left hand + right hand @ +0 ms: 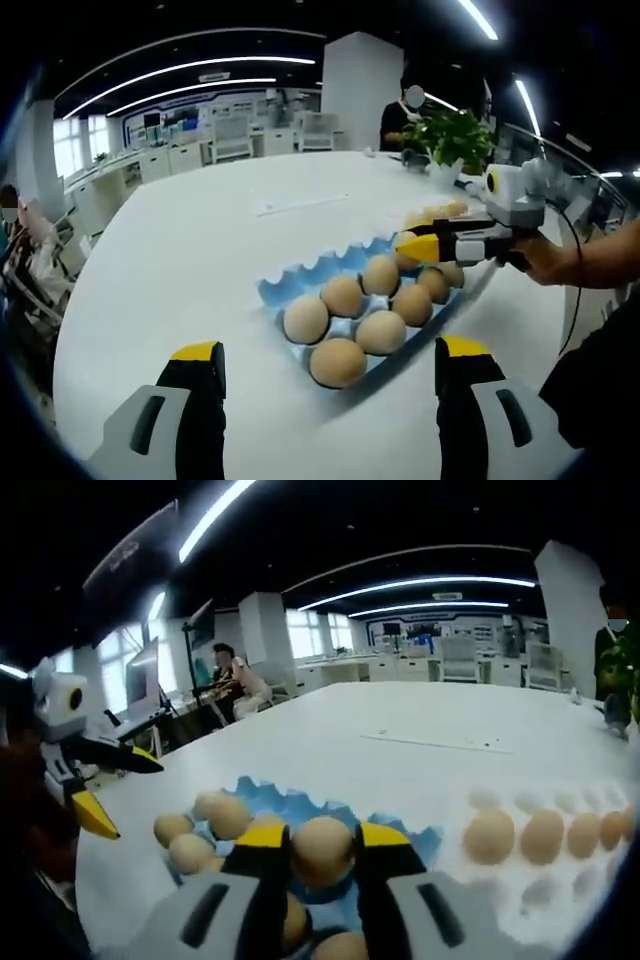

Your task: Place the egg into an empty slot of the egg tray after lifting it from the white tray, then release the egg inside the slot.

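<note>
A blue egg tray (275, 290) lies on the white table with several brown eggs in its slots. My right gripper (320, 852) is shut on a brown egg (321, 848) and holds it over the blue egg tray (262, 798). In the left gripper view that right gripper (412, 246) reaches in from the right, above the tray's far end. My left gripper (330, 352) stands open in front of the tray's near end with nothing between its jaws. It also shows at the left of the right gripper view, its jaws (125, 795) apart.
The white tray (520, 890) to the right of the blue one carries a row of eggs (541, 835). A potted plant (452, 135) stands at the table's far edge. A person's hand (545, 260) holds the right gripper. People and desks are in the background.
</note>
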A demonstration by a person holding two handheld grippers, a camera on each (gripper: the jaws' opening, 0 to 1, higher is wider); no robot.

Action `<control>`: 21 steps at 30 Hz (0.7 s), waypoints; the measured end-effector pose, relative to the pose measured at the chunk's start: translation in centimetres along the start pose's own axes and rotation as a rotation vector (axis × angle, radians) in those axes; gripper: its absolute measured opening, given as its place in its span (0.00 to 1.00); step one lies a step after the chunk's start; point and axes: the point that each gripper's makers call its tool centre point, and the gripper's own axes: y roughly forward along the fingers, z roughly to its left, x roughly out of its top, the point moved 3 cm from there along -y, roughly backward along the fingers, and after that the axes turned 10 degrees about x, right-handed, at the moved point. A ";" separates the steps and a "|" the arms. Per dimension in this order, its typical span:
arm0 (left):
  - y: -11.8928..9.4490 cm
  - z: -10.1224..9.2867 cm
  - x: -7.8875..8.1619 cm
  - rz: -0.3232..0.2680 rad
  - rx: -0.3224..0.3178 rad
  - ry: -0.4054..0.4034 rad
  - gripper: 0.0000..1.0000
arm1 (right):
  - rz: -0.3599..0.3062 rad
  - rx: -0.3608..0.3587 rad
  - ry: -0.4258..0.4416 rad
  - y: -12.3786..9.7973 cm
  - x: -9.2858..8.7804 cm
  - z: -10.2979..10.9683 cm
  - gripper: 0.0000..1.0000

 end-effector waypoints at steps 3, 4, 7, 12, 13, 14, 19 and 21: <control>0.0 0.0 0.3 -0.008 -0.002 -0.002 0.86 | 0.036 0.013 0.062 0.3 -0.7 0.2 0.25; 0.0 0.0 0.3 -0.009 -0.002 -0.003 0.86 | 0.038 0.015 0.064 0.3 -0.7 0.2 0.25; 0.0 0.0 0.2 -0.006 0.000 -0.004 0.86 | 0.062 0.016 0.062 0.5 -1.0 0.1 0.26; 0.0 0.0 0.1 -0.002 -0.001 -0.006 0.86 | 0.084 0.029 0.045 0.5 -1.2 0.1 0.26; 0.1 0.0 0.1 -0.001 -0.002 -0.007 0.86 | 0.088 0.031 0.038 0.5 -1.3 0.2 0.26; 0.1 0.0 0.1 -0.002 -0.002 -0.006 0.86 | 0.093 0.033 0.021 0.4 -1.3 0.2 0.26; 0.2 0.0 0.1 -0.002 -0.002 -0.004 0.86 | 0.088 0.038 0.020 0.4 -1.3 0.3 0.25; 0.2 0.1 0.1 -0.003 0.003 -0.002 0.86 | 0.087 0.043 0.019 0.4 -1.3 0.3 0.25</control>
